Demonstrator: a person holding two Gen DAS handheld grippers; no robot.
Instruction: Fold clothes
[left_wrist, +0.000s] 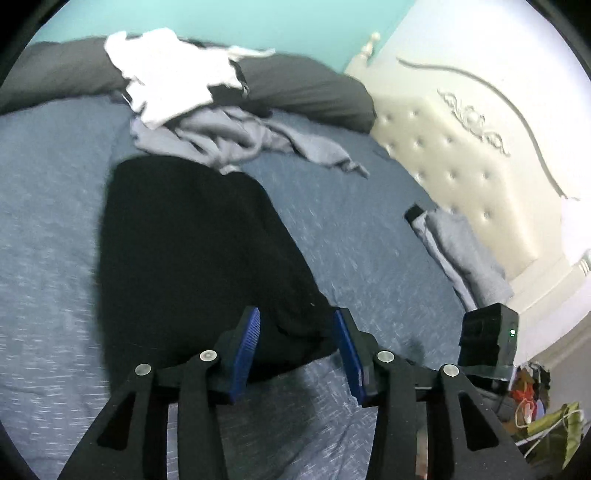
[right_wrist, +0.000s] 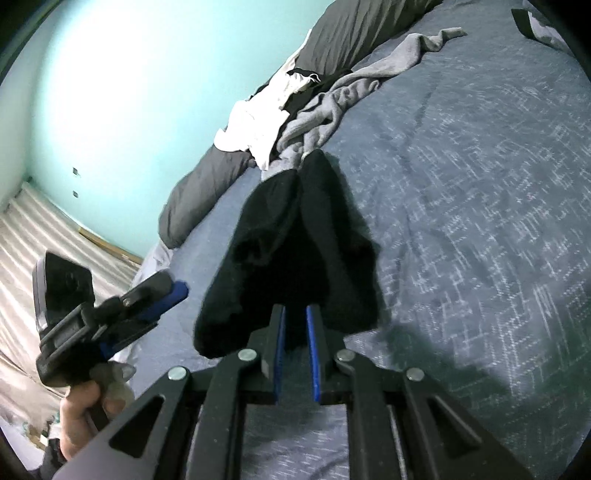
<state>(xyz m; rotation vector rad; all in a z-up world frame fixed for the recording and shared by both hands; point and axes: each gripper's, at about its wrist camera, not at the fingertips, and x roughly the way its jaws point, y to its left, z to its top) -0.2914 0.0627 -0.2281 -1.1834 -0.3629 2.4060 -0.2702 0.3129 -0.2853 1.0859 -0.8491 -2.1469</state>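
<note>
A black garment (left_wrist: 192, 251) lies lengthwise on the blue-grey bed cover (left_wrist: 48, 206). My left gripper (left_wrist: 295, 325) is open, its blue pads (left_wrist: 246, 343) on either side of the garment's near edge. In the right wrist view my right gripper (right_wrist: 295, 321) is nearly closed on the near end of the black garment (right_wrist: 295, 243), which is lifted and bunched. My left gripper (right_wrist: 147, 299) shows at the left of that view, held in a hand, apart from the cloth.
A pile of grey (left_wrist: 236, 140) and white clothes (left_wrist: 166, 77) lies at the far side against a dark pillow (left_wrist: 314, 92). A folded grey stack (left_wrist: 461, 251) sits by the cream tufted headboard (left_wrist: 461, 129). Clutter (left_wrist: 543, 417) lies on the floor at right.
</note>
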